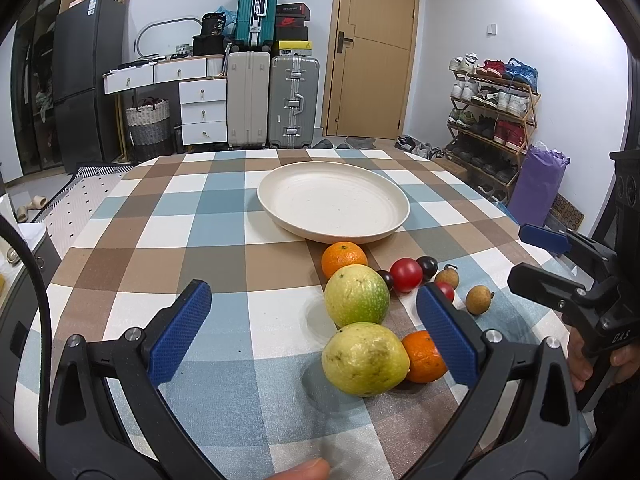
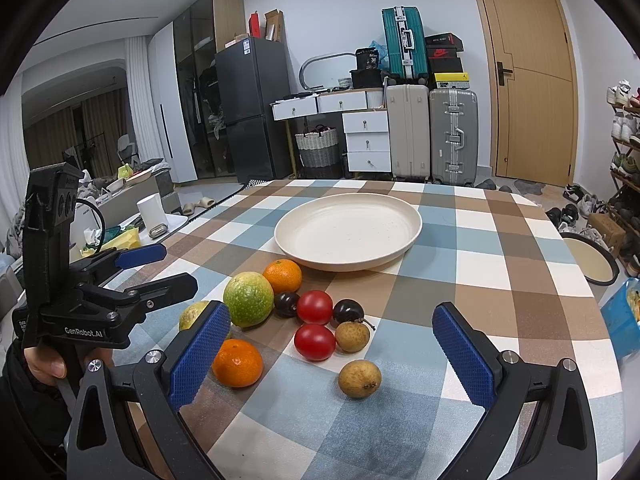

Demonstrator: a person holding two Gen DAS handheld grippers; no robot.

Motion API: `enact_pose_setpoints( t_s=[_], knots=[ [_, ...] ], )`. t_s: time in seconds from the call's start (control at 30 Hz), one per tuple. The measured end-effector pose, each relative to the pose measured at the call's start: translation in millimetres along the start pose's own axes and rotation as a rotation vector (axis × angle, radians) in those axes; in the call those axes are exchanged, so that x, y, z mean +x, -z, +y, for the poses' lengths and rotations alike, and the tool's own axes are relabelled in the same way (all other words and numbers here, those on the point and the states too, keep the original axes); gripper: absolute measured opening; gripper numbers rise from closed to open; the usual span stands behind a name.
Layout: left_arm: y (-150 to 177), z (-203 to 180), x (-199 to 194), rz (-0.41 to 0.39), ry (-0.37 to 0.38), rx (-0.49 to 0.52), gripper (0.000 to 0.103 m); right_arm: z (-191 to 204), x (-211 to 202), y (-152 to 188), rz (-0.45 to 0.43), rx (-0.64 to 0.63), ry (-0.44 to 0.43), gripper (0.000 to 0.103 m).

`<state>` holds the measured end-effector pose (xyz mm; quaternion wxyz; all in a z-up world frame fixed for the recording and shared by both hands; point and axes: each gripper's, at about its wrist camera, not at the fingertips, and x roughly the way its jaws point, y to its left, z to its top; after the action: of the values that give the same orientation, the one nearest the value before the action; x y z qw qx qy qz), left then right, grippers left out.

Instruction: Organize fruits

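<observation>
An empty cream plate sits mid-table. In front of it lie two yellow-green guavas, two oranges, two red tomatoes, two dark plums and two brown longans. My left gripper is open above the table, the near guava between its fingers, untouched. My right gripper is open and empty, low over the tomatoes and longans; it also shows in the left wrist view.
The checked tablecloth covers a round table. Behind stand suitcases, white drawers, a fridge, a door and a shoe rack. A low side table with clutter is to the left.
</observation>
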<state>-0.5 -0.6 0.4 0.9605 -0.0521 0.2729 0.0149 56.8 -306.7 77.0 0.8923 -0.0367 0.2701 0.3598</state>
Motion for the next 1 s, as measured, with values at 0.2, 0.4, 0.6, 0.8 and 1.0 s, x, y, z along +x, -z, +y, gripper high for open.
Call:
enact_pose_setpoints(
  t_s=[0.2,0.4,0.6,0.8,1.0],
  knots=[
    [-0.1,0.1,0.1,0.001,0.000,0.000,0.102,1.0,-0.4,0.2,-0.001,-0.003,0.000,0.103],
    [-0.1,0.0,0.2,0.001,-0.001,0.001,0.102,1.5,-0.3,0.4,-0.001,-0.002,0.000,0.103],
    [-0.1,0.0,0.1,0.001,-0.001,0.001,0.102,1.7,-0.2,0.6,0.001,-0.003,0.001,0.103],
    [-0.6,1.1,-1.5,0.009,-0.003,-0.009,0.102,1.5,2.7,1.0,0.002,-0.004,0.005,0.103],
    [2.8,3.2,5.2,0.012,-0.002,-0.012,0.102,3.3,2.6,3.5,0.004,-0.004,0.004,0.103]
  ],
)
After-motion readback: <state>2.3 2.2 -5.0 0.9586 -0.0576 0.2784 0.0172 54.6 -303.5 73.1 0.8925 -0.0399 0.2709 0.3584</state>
